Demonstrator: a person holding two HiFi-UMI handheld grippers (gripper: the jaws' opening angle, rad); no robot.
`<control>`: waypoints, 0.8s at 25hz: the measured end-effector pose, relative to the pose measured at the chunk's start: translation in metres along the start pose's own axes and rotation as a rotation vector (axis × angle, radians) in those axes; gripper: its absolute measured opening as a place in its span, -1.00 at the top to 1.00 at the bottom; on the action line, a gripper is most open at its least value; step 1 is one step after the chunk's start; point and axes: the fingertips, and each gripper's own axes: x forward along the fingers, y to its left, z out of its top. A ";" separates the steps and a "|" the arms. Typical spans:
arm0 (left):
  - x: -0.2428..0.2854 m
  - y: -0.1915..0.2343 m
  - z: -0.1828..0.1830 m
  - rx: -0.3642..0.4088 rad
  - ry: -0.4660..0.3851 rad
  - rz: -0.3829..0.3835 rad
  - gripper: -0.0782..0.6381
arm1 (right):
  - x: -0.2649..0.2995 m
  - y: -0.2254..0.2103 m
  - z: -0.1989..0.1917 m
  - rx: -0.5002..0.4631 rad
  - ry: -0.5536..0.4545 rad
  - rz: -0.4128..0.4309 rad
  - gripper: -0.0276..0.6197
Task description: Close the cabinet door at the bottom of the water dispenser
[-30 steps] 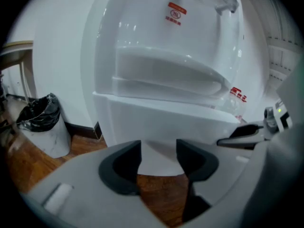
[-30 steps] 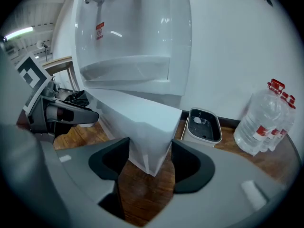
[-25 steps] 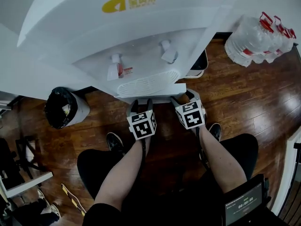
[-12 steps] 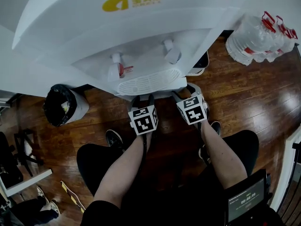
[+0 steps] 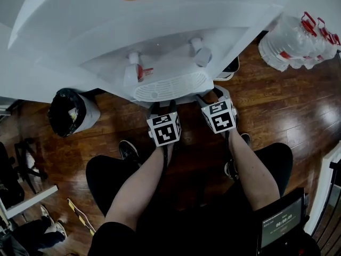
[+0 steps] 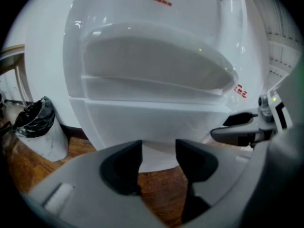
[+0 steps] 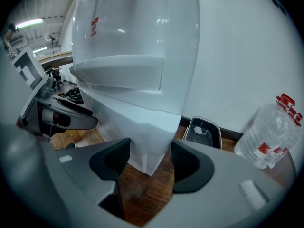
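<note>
The white water dispenser [image 5: 160, 31] fills the top of the head view, and its drip tray hides the cabinet below. In the left gripper view the lower front panel [image 6: 142, 125] looks flush with the body; I see no gap. My left gripper [image 6: 158, 148] is open and empty just in front of that panel. My right gripper [image 7: 148, 151] is open too, with the dispenser's lower right corner [image 7: 147, 141] seen beyond its jaws, apart from them. From above, the left gripper [image 5: 163, 111] and the right gripper [image 5: 213, 97] reach side by side under the tray.
A bin with a black liner [image 5: 69, 112] stands left of the dispenser. Water bottles [image 5: 298, 39] lie at the right, and a dark tray [image 7: 202, 129] sits by the wall. The person's legs and shoes [image 5: 129, 152] are on the wooden floor [image 5: 277, 105] behind the grippers.
The head view has tilted a little, so the dispenser sits lower in the picture. Both grippers keep their place under the drip tray, jaws still apart.
</note>
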 end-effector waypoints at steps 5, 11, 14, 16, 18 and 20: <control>0.000 0.000 -0.001 0.008 0.010 -0.001 0.11 | 0.002 0.000 0.000 0.005 0.006 -0.005 0.08; 0.003 -0.001 0.000 0.011 0.015 -0.002 0.11 | 0.006 -0.004 0.004 0.002 -0.002 -0.017 0.08; 0.005 0.000 0.001 0.013 0.014 0.004 0.11 | 0.005 -0.004 0.013 0.009 -0.012 -0.023 0.08; 0.005 0.000 0.002 0.015 0.018 0.004 0.11 | 0.006 -0.005 0.015 0.011 -0.015 -0.029 0.08; 0.005 -0.001 0.004 0.013 0.010 0.003 0.13 | 0.006 -0.005 0.018 0.016 -0.021 -0.034 0.08; 0.005 -0.001 0.005 0.010 0.009 0.006 0.13 | 0.007 -0.006 0.020 0.017 -0.028 -0.036 0.08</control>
